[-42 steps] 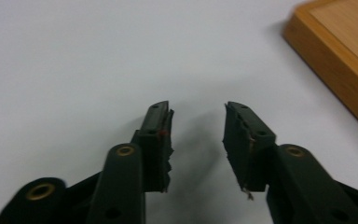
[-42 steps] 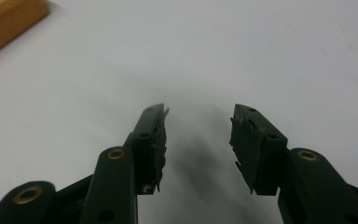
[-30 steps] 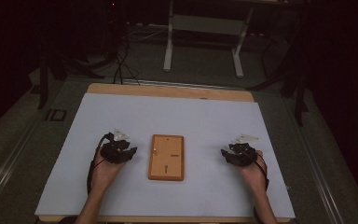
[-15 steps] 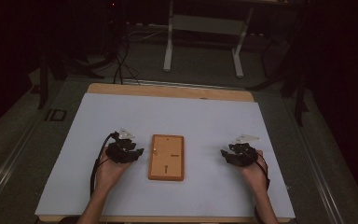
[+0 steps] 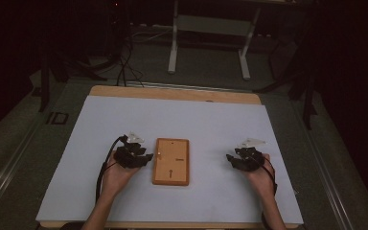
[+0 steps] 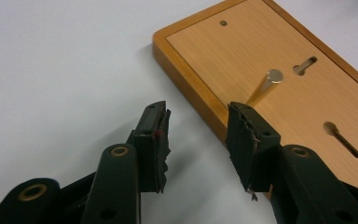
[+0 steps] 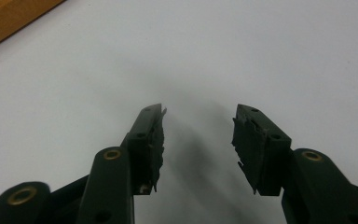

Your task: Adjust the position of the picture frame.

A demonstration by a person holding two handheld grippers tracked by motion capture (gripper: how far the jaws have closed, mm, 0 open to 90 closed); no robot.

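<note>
A flat wooden board [image 5: 171, 161] lies on the white table top [image 5: 187, 120], between my two grippers. In the left gripper view the board [image 6: 242, 42] carries an upright brass peg [image 6: 266, 84] and two keyhole slots [image 6: 305, 65]. My left gripper [image 5: 146, 158] sits at the board's left edge, its jaws open and empty [image 6: 196, 109], one fingertip over the rim. My right gripper [image 5: 231, 159] rests on the bare sheet to the right of the board. Its jaws [image 7: 198, 109] have just been opening, with nothing between them. A corner of the board [image 7: 9, 18] lies off to its left.
The white sheet covers a wooden table whose far edge [image 5: 172, 92] is bare. Beyond it stand the white legs of a frame [image 5: 173, 48] and some cables [image 5: 122, 67] on the dark floor. A hand and forearm hold each gripper from the near edge.
My left gripper has edged to the right, up to the board's left edge. The right gripper has stayed where it was.
</note>
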